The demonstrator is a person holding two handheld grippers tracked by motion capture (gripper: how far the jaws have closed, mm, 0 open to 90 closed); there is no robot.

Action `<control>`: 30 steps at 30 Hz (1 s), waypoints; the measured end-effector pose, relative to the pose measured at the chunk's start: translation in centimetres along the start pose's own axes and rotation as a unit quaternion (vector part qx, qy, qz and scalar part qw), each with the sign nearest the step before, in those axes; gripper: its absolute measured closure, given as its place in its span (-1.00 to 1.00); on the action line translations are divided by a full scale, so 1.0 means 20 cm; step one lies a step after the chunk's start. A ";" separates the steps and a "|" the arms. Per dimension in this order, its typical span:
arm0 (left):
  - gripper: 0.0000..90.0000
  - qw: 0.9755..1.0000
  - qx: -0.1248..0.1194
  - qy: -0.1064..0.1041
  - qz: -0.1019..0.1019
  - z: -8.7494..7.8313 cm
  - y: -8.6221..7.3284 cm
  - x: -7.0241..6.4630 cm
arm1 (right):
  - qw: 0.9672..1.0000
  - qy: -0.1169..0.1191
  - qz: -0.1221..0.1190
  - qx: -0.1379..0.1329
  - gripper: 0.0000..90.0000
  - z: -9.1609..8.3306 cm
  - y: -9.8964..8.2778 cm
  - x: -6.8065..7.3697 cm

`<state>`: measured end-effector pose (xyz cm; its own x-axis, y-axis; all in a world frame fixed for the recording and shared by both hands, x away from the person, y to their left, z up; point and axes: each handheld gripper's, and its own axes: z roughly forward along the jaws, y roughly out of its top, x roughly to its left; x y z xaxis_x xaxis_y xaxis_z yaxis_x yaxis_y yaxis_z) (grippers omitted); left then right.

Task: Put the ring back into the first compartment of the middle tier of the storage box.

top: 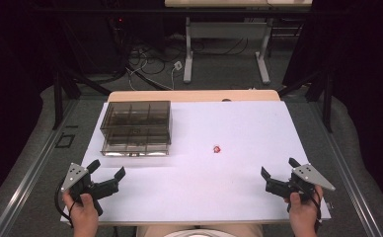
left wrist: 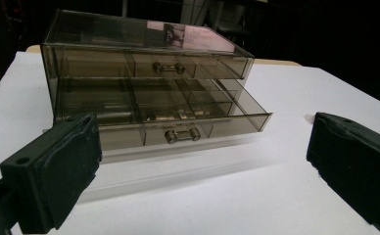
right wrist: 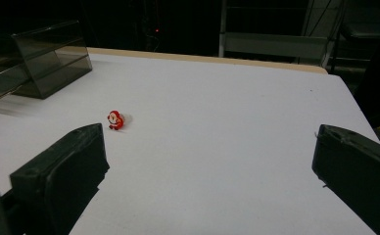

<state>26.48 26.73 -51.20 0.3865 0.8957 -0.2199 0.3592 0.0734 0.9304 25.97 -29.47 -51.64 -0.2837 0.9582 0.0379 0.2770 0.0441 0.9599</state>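
Red figurine [right wrist: 114,120] just beyond the right gripper [right wrist: 207,166], both grippers' jaws apart, empty.

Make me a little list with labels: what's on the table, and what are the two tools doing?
Table: white table
Box: smoky see-through drawer box, far left; lower drawer pulled out, upper one shut
Toy: tiny red figure, alone near the middle
Left tool: open, empty, facing the box
Right tool: open, empty, facing the toy
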 end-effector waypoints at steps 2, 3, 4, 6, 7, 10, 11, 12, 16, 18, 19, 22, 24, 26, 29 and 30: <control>-1.00 1.000 0.011 -0.007 -0.015 0.02 0.00 0.01 | 1.000 -0.001 0.002 0.000 -1.00 0.01 -0.01 -0.01; -1.00 1.000 0.011 -0.007 -0.015 0.02 0.00 0.01 | 1.000 -0.001 0.002 0.000 -1.00 0.01 -0.01 -0.01; -1.00 1.000 0.015 -0.004 -0.015 0.03 0.00 0.00 | 1.000 -0.003 0.004 0.005 -1.00 0.01 -0.02 -0.01; -1.00 1.000 0.019 0.000 -0.012 0.03 0.00 0.00 | 1.000 -0.008 0.004 0.011 -1.00 0.02 -0.02 -0.01; -1.00 1.000 0.019 0.002 -0.011 0.04 0.00 0.00 | 1.000 -0.011 0.008 0.010 -1.00 0.03 -0.02 -0.01; -1.00 1.000 0.021 0.010 -0.008 0.04 0.00 -0.02 | 0.999 -0.014 0.016 0.025 -1.00 0.05 -0.04 -0.01; -1.00 0.999 0.028 0.021 -0.001 0.06 0.00 -0.03 | 0.999 -0.011 0.022 0.025 -1.00 0.05 -0.04 -0.02; -1.00 0.999 0.036 0.025 0.003 0.06 0.00 -0.04 | 0.999 -0.015 0.024 0.024 -1.00 0.05 -0.04 -0.02; -1.00 0.998 0.050 0.035 0.006 0.09 0.00 -0.06 | 0.999 -0.020 0.030 0.025 -1.00 0.05 -0.04 -0.04; -1.00 0.998 0.049 0.038 0.012 0.10 0.00 -0.07 | 0.999 -0.026 0.031 0.023 -1.00 0.06 -0.04 -0.04; -1.00 0.998 0.048 0.041 0.013 0.10 0.00 -0.08 | 0.999 -0.028 0.033 0.024 -1.00 0.06 -0.05 -0.04; -1.00 0.998 0.048 0.037 0.013 0.11 0.01 -0.09 | 0.999 -0.033 0.026 0.024 -1.00 0.05 -0.05 -0.04; -1.00 0.998 0.045 0.032 0.013 0.11 0.00 -0.10 | 0.999 -0.036 0.028 0.027 -1.00 0.05 -0.05 -0.04; -1.00 0.999 0.043 0.020 0.008 0.11 0.00 -0.11 | 0.999 -0.036 0.029 0.024 -1.00 0.04 -0.05 -0.04; -1.00 0.999 0.036 0.015 0.002 0.10 0.01 -0.12 | 0.999 -0.039 0.021 0.023 -1.00 0.04 -0.05 -0.03; -1.00 0.999 0.034 0.012 0.003 0.10 0.01 -0.13 | 0.999 -0.040 0.014 0.030 -1.00 0.04 -0.05 -0.03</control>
<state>27.27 23.63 -51.07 0.3680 0.9067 -0.2060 0.4146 0.0383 0.9092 26.65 -29.80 -52.93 -0.2014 0.9787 0.0389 0.3388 0.0323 0.9403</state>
